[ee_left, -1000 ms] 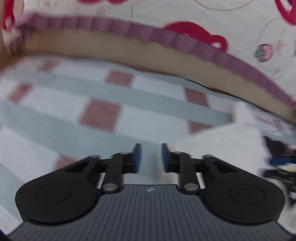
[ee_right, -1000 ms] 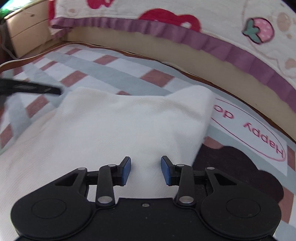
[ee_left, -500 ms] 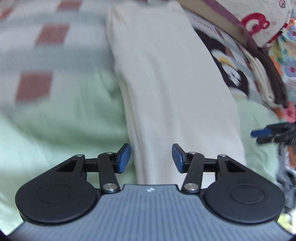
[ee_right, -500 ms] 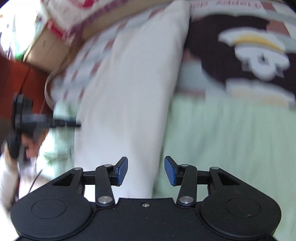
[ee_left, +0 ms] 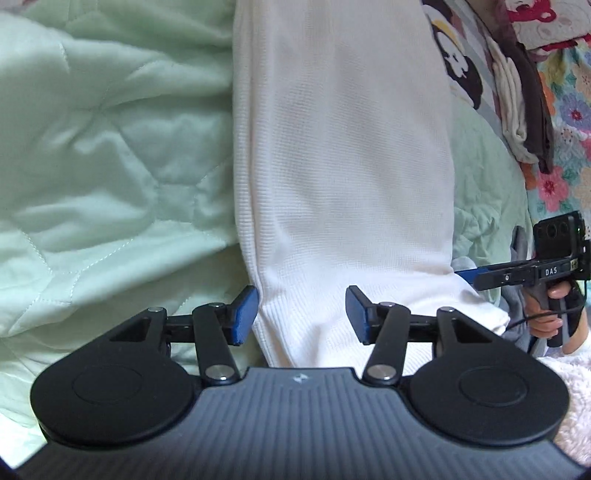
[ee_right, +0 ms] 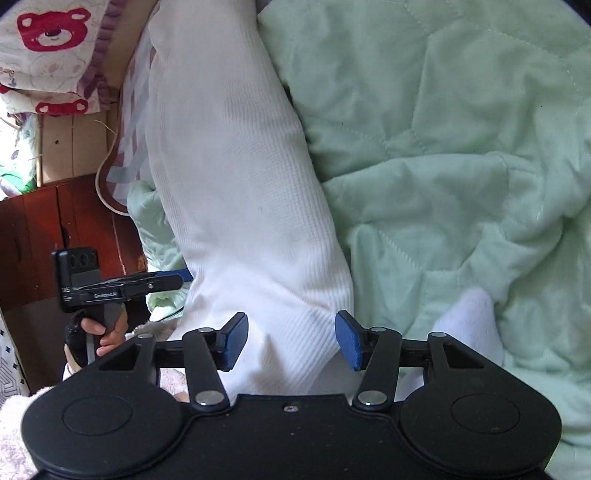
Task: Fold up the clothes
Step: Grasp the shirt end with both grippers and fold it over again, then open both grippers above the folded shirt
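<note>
Left wrist view: left gripper [ee_left: 301, 314] with fingers spread apart, nothing between the blue pads [ee_left: 243, 314] but the near end of a white ribbed-knit garment [ee_left: 340, 147]. The garment lies as a long folded strip running away from the camera over a pale green quilted blanket [ee_left: 110, 147]. Left pad sits just beside the strip's left edge; right pad is over the cloth. Whether either pad touches the fabric cannot be told. At far right, the right gripper [ee_left: 469, 274] shows side-on, its blue tip just at the strip's right edge, held by a hand [ee_left: 554, 314]. Beyond the blanket: a cartoon-print sheet [ee_left: 454, 55], a stack of folded clothes [ee_left: 517, 92], a floral fabric [ee_left: 569, 110].

Right wrist view: right gripper [ee_right: 291, 341] likewise released, fingers wide, the strip's near end [ee_right: 240, 184] between and under them. Green blanket [ee_right: 443, 147] to the right. A separate patch of white cloth [ee_right: 469, 321] lies near the right pad. At left, the left gripper [ee_right: 184, 275] side-on, tip against the strip's edge, gripped by a hand [ee_right: 103, 332]. Behind it, a dark wooden cabinet [ee_right: 37, 221] and a red bear-print quilt [ee_right: 48, 33].
</note>
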Action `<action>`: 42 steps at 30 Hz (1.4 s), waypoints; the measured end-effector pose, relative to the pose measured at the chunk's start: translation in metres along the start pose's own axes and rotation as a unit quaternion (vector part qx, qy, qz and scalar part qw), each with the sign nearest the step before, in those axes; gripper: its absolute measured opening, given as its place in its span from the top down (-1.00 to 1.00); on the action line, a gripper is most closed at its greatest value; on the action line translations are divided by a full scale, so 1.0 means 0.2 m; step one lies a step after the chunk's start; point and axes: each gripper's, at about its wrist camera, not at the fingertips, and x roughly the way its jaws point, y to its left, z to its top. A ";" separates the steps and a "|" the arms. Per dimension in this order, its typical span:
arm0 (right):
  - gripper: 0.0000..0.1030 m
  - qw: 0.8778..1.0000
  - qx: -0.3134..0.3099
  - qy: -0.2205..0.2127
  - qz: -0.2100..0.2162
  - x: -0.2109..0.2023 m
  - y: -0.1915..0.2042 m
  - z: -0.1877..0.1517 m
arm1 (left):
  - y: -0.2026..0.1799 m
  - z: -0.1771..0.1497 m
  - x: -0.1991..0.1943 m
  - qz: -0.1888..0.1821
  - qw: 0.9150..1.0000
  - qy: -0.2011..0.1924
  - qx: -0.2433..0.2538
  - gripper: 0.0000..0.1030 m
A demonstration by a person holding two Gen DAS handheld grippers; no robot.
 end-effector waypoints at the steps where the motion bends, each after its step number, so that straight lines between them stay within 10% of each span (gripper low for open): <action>1: -0.19 1.000 0.000 0.005 -0.003 0.00 0.02 -0.01 | -0.01 -0.01 0.01 -0.008 1.000 0.005 -0.001 -0.03; 11: -0.18 1.000 -0.002 0.010 0.020 0.10 0.05 0.01 | 0.01 -0.04 0.16 0.026 0.999 0.027 -0.024 -0.37; 13: 0.42 0.999 -0.042 0.009 0.015 0.13 0.09 0.01 | 0.00 -0.04 0.18 0.027 0.999 0.025 -0.020 -0.24; 14: 0.76 0.998 -0.063 0.006 0.014 0.13 0.11 0.00 | -0.02 -0.05 0.17 0.026 1.000 0.017 -0.004 0.23; 15: 0.78 0.996 -0.083 -0.002 0.017 0.13 0.13 0.00 | -0.05 -0.07 0.15 0.024 0.999 0.005 0.022 0.32; 16: 0.79 0.995 -0.098 -0.012 0.025 0.11 0.15 0.00 | -0.07 -0.08 0.13 0.015 0.999 -0.009 0.042 0.87; 24: 0.81 0.975 -0.184 -0.095 0.081 -0.03 0.42 0.16 | -0.17 -0.06 -0.13 -0.023 0.985 -0.133 0.105 0.85; 33: 0.73 0.939 -0.267 -0.212 -0.038 -0.10 0.83 0.96 | -0.25 0.66 -0.41 0.049 0.937 -0.324 0.120 0.82; 38: 0.31 0.919 -0.277 -0.266 -0.088 -0.11 0.94 1.36 | -0.13 0.81 -0.31 0.059 0.908 -0.402 0.105 0.19; 42: 0.26 0.915 -0.278 -0.287 -0.063 -0.12 0.78 1.32 | 0.00 0.79 -0.25 0.057 0.908 -0.397 0.120 0.13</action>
